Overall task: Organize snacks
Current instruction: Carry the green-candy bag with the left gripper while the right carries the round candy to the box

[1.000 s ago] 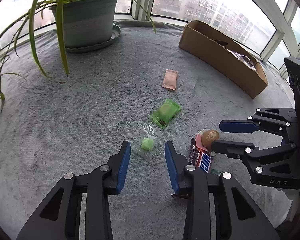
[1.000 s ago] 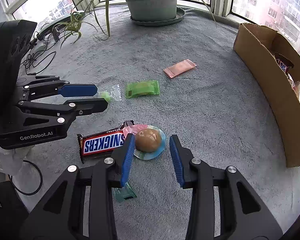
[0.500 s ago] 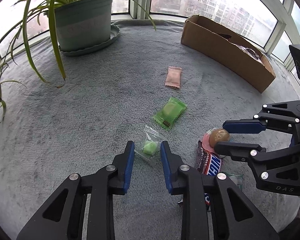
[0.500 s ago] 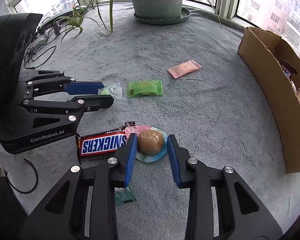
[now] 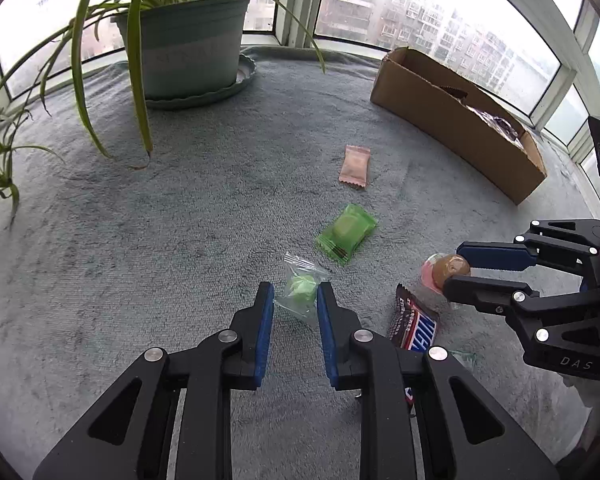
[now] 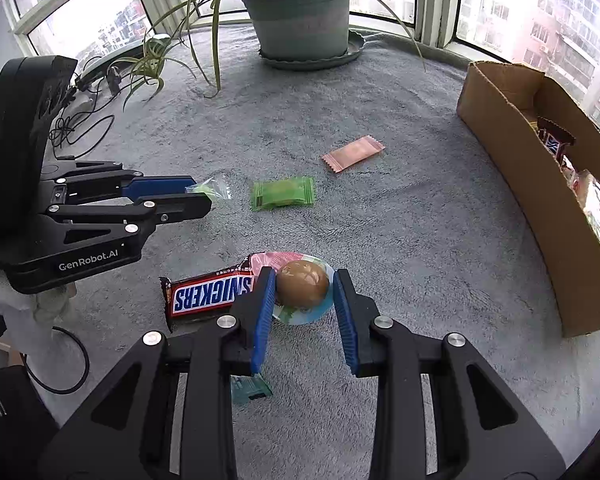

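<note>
Candy in a clear wrapper point(image 5: 300, 289) sits squeezed in my left hand-held gripper point(image 5: 295, 295) on the grey blanket point(image 5: 180, 220), and my right hand-held gripper point(image 6: 303, 286), just closing, hugs the brown egg pack point(image 6: 302, 284) beside the Snickers bar point(image 6: 208, 296).

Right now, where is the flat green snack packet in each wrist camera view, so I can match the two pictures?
Left wrist view: green packet, right of centre, just beyond the gripper's fingertips.
Right wrist view: green packet, centre, above the Snickers bar.
Shared landmark: the pink packet lies just beyond it in both, toward the cardboard box.
</note>
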`<state>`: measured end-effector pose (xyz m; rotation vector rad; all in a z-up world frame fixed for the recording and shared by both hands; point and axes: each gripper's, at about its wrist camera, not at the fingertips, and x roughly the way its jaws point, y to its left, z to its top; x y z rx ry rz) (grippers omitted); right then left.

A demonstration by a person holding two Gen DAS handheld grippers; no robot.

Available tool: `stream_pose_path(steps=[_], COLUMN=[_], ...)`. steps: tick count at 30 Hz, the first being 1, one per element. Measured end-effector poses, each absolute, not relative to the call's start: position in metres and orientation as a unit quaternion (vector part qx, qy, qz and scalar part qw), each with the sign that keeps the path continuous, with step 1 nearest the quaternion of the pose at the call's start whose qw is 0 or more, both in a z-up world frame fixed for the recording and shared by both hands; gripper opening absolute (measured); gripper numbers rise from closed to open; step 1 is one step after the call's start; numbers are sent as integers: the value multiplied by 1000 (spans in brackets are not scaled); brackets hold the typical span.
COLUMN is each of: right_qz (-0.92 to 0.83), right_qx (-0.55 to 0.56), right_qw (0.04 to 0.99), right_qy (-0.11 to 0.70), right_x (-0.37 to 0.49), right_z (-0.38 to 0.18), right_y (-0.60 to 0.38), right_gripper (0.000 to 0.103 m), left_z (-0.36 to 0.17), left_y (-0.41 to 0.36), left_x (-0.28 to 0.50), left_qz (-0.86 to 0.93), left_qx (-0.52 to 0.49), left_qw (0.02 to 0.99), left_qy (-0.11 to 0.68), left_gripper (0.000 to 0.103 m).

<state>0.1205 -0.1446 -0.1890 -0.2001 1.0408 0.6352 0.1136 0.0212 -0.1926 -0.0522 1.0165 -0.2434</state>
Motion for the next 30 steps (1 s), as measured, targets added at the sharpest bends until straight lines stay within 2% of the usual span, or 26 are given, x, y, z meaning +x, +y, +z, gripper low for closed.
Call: stream_pose_path(steps=[14,30], right_qz=[248,165], right_qx=[-69,-32], right_qw=[856,894], right_qy=[449,415], right_x=[133,185], right_z=[-143,-108], right_y=[-201,-287], right_gripper=[31,31], left_z=[-139,-104], left_y=[2,-52], left_x=[121,173], left_qz=[-146,-185], left_qx=[-29,-25], left_qw=[889,899], left_qy=[434,397], left_gripper=[20,20])
